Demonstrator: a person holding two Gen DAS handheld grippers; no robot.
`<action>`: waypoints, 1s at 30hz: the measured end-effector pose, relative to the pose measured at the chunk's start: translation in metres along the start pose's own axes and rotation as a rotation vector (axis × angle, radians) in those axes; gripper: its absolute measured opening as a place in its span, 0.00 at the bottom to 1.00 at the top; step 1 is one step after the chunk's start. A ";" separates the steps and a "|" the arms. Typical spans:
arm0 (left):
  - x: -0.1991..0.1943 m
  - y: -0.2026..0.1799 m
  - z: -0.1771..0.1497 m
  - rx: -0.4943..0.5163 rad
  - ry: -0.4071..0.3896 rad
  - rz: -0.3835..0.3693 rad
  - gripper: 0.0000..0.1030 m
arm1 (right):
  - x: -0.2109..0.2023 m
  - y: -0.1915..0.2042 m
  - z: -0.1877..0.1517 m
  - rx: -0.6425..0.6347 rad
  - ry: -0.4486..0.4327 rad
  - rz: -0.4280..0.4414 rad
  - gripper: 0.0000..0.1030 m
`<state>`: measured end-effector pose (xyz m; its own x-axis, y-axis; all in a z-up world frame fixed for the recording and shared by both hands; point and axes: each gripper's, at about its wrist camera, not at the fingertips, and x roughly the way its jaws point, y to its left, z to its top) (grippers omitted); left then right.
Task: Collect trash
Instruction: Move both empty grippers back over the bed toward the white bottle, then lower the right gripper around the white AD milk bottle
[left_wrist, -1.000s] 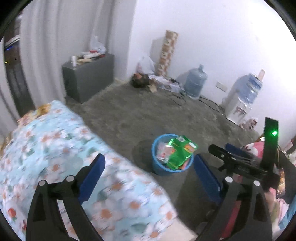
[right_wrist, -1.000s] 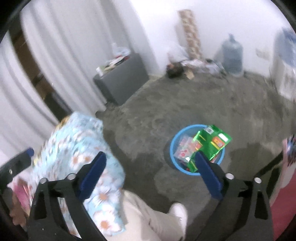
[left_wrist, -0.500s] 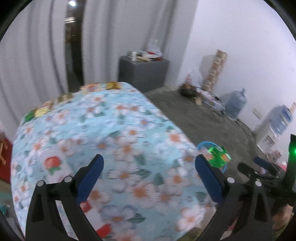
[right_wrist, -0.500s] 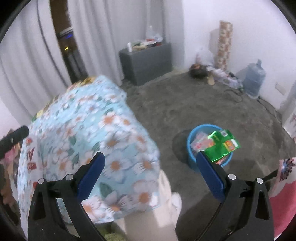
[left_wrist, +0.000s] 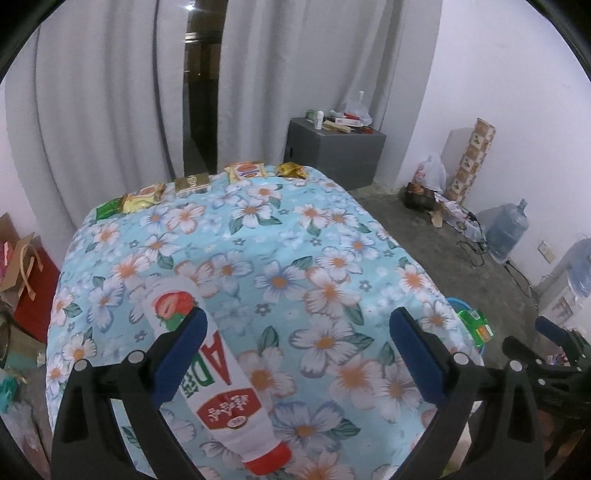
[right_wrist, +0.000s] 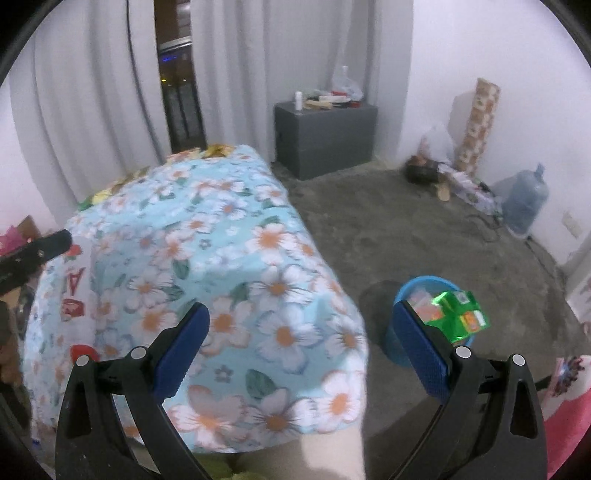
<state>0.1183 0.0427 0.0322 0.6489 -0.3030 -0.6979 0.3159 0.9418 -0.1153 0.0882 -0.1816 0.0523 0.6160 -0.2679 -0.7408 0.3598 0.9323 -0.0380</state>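
Observation:
A white strawberry-printed wrapper with a red end (left_wrist: 207, 376) lies on the flowered blue tablecloth (left_wrist: 288, 251), partly under the left finger of my open left gripper (left_wrist: 299, 354). Several snack packets (left_wrist: 243, 170) line the table's far edge. On the floor to the right stands a blue bin (right_wrist: 424, 317) with a green packet (right_wrist: 458, 317) sticking out of it; the bin (left_wrist: 465, 314) only peeks past the cloth in the left wrist view. My right gripper (right_wrist: 301, 350) is open and empty, above the table's right corner, its right finger in front of the bin.
A grey cabinet (left_wrist: 332, 151) with clutter stands by the curtains. Water jugs (left_wrist: 506, 232), a patterned roll (left_wrist: 469, 162) and cables lie along the right wall. Paper bags (left_wrist: 26, 273) sit left of the table. Bare concrete floor (right_wrist: 406, 229) spreads around the bin.
Both grippers swung left and up from over the bin to over the table. The white wrapper came into view under the left gripper. Both stayed open.

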 end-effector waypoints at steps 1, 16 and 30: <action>0.000 0.003 0.000 -0.007 0.000 0.006 0.94 | 0.001 0.002 0.001 0.004 0.001 0.013 0.92; -0.001 0.017 0.001 -0.021 -0.010 0.056 0.94 | 0.012 0.030 -0.002 -0.059 0.068 0.012 0.92; 0.000 0.034 0.003 -0.060 -0.006 0.107 0.94 | 0.009 0.046 -0.002 -0.131 0.069 0.010 0.92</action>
<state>0.1311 0.0748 0.0305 0.6808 -0.2009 -0.7043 0.2026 0.9758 -0.0825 0.1094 -0.1406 0.0427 0.5683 -0.2450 -0.7855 0.2564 0.9598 -0.1138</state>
